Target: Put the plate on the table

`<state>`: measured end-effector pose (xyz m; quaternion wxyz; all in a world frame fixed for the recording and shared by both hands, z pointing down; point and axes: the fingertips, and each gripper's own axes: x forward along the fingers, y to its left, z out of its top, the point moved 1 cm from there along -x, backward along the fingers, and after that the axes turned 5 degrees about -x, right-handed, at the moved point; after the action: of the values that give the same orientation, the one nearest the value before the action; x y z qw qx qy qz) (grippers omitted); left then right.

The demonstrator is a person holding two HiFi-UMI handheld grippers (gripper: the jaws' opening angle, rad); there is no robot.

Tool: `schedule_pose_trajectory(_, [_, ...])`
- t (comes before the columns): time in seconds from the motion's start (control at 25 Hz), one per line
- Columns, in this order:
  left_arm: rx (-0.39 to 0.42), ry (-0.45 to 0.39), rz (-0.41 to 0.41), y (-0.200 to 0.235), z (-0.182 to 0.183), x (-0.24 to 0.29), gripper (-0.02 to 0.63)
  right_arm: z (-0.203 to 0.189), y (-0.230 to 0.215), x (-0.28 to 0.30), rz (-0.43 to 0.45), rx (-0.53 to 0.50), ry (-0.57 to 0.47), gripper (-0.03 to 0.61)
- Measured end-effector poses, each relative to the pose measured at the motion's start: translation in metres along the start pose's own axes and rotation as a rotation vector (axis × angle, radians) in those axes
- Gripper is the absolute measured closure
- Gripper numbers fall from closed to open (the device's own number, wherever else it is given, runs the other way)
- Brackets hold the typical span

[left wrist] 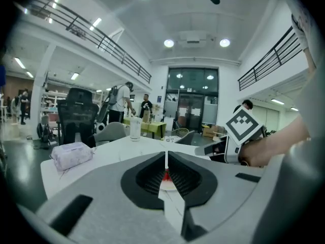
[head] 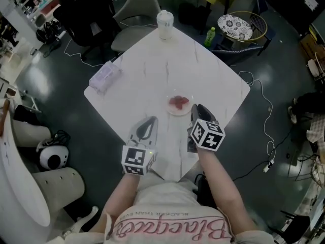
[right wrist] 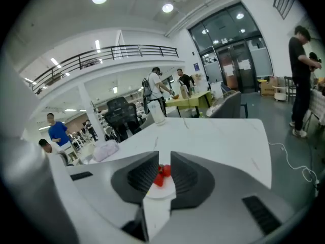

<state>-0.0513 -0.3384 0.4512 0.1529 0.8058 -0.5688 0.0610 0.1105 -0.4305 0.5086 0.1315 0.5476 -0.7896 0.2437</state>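
Plate (head: 174, 113) resting flat on white table (head: 152, 70), between table centre and its near right edge, red strawberries (head: 178, 102) on it. Right gripper (head: 195, 108) over same table edge, tips just beside plate rim, contact not discernible; jaws parted by a narrow gap, nothing clamped, plate and strawberries seen through gap in right gripper view. Left gripper (head: 152, 119) over table's near corner, apart from plate, jaws closed to a thin slit, nothing held. Lidded cup (head: 165, 24) upright at table's far corner. Soft tissue pack (head: 105, 77) at table's left corner. Grey chair (head: 137, 9) off table beyond far corner, green bottle (head: 209, 36) on floor past table's far right edge
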Motion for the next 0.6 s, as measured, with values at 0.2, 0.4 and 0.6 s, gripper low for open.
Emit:
schedule_pose_trajectory(0.2, [0.017, -0.013, -0.093, -0.026, 0.008, -0.007, 0.607, 0.036, 0.034, -0.060, 0.086, -0.112, -0.133, 0.541])
schedule_pose_trajectory(0.4, [0.083, -0.064, -0.136, -0.046, 0.026, -0.018, 0.607, 0.052, 0.059, -0.109, 0.114, -0.237, -0.243, 0.555])
schedule_pose_trajectory(0.6, [0.122, -0.145, -0.138, -0.061, 0.042, -0.030, 0.607, 0.055, 0.075, -0.143, 0.153, -0.271, -0.348, 0.560])
